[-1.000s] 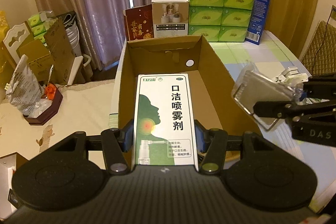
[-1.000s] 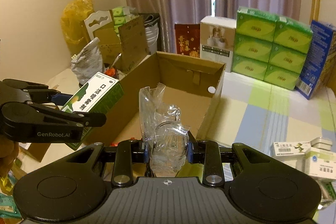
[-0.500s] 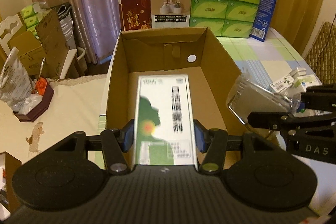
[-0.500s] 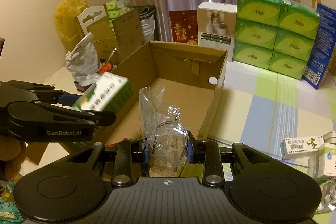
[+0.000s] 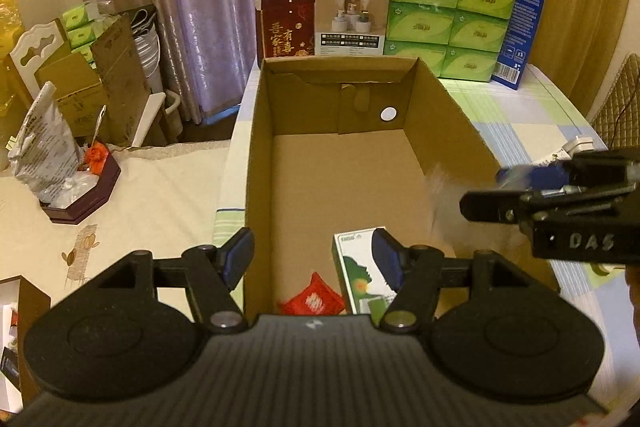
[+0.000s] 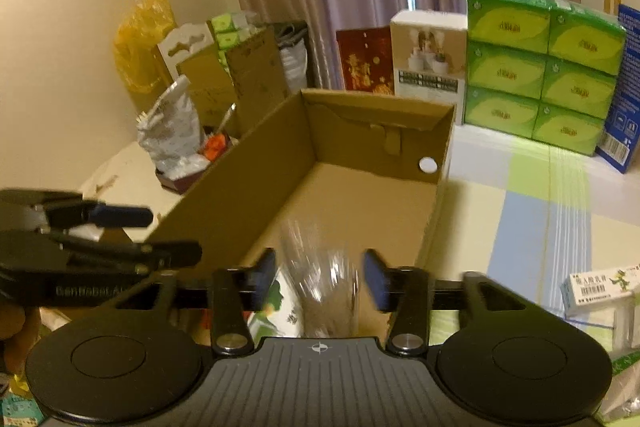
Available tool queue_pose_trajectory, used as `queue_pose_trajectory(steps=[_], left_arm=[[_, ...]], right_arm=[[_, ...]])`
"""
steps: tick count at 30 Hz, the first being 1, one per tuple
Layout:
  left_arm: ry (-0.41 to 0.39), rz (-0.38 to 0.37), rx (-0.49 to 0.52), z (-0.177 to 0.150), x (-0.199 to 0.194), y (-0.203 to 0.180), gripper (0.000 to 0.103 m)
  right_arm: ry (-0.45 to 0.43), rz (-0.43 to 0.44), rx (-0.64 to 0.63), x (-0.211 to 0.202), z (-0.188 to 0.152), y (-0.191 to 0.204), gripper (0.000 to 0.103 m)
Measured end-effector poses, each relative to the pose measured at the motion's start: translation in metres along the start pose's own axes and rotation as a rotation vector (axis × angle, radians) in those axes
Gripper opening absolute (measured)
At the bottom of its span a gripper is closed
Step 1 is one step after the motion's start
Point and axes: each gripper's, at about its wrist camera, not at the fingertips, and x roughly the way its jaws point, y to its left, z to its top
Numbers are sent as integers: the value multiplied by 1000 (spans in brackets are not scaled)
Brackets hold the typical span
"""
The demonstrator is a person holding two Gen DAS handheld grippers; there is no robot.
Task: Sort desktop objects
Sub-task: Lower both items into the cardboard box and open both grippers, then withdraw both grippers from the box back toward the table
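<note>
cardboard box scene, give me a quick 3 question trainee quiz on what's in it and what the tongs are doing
1. True or false: the green and white spray box lies inside the cardboard box.
2. Which item is blurred between the right tongs: A) clear plastic packet, B) tissue pack, C) red packet?
3. Fill in: beside the spray box lies a small ____ packet.

Key: 1 true; 2 A; 3 red. The left tongs and the right tongs are both opening; the pads grip nothing.

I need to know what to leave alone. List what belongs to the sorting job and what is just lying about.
Job: open brown cardboard box; green-and-white spray carton; red sachet; blurred clear plastic packet; small white medicine carton.

Lying about: green tissue packs; red printed gift box; blue upright box.
</note>
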Motion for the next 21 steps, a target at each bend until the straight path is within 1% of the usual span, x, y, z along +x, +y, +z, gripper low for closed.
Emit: queue_pose_trajectory(steps=[4,7,9,13,15,16,18,21], left_arm=[[-5,6,-7,-6,-11,-1,61],[-12,-4,-15,-11,-23,-8,61],[-19,-10,-14,-14,-32,-15,61],[-29,-16,-13,-21,-52,-30,64],[-31,-17,-15,-26,-64,-37,66],[-35,-15,-13,-28,-69,-39,68],[-40,-8,-14,-33,-80,-45,70],[-39,-8,-14,-40,-92,-54,76]], right_arm=[[-15,-5,2,-15,-4,-2,51],[-21,-15,22,-33,-14,-8,54],[-18,-28,33,-47,-25,-13,59],[-2,-59,47,-71,-45,-20,64],[6,-70,35,-84,-55,-21,69],[6,-77,24,-91,-60,-22,71],[2,-91,13,-103,-68,-24,79],[-5,-109,16,-122,-80,-26,84]])
